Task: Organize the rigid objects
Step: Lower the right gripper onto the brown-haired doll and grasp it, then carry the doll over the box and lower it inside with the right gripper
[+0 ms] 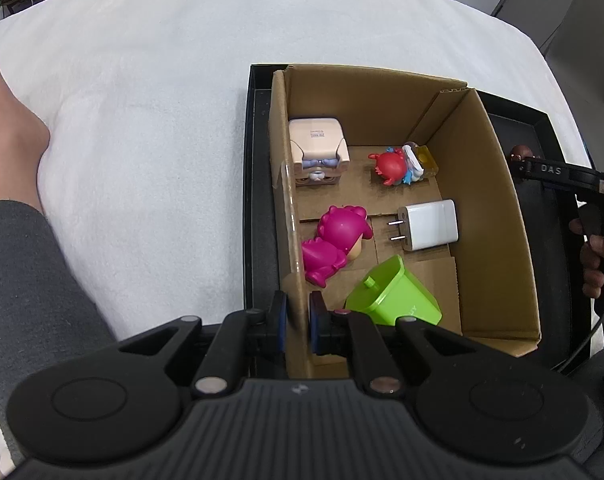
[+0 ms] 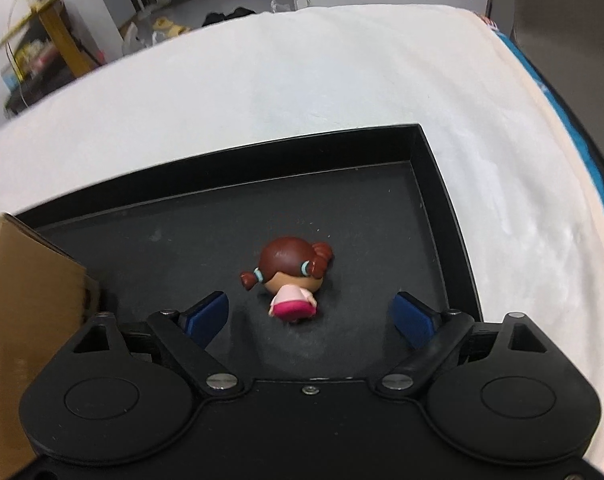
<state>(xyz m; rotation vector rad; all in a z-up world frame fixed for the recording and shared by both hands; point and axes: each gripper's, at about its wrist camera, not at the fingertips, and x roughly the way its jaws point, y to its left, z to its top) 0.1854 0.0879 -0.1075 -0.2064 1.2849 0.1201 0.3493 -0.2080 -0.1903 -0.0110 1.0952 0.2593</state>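
Observation:
My left gripper (image 1: 298,316) is shut on the left wall of an open cardboard box (image 1: 290,216) that stands in a black tray (image 1: 258,184). Inside the box lie a magenta figurine (image 1: 335,240), a green toy bin (image 1: 393,294), a white charger plug (image 1: 427,225), a red crab toy (image 1: 393,166) and a beige square figure (image 1: 317,150). In the right wrist view my right gripper (image 2: 309,316) is open just above the tray floor (image 2: 381,216). A brown-haired doll in pink (image 2: 292,276) lies between and just ahead of its fingertips, untouched.
The tray rests on a white cloth (image 1: 142,120) (image 2: 262,80). A corner of the box (image 2: 26,280) is at the right gripper's left. A person's forearm (image 1: 18,184) lies at the left. The right gripper body and hand (image 1: 581,200) show beyond the box's right wall.

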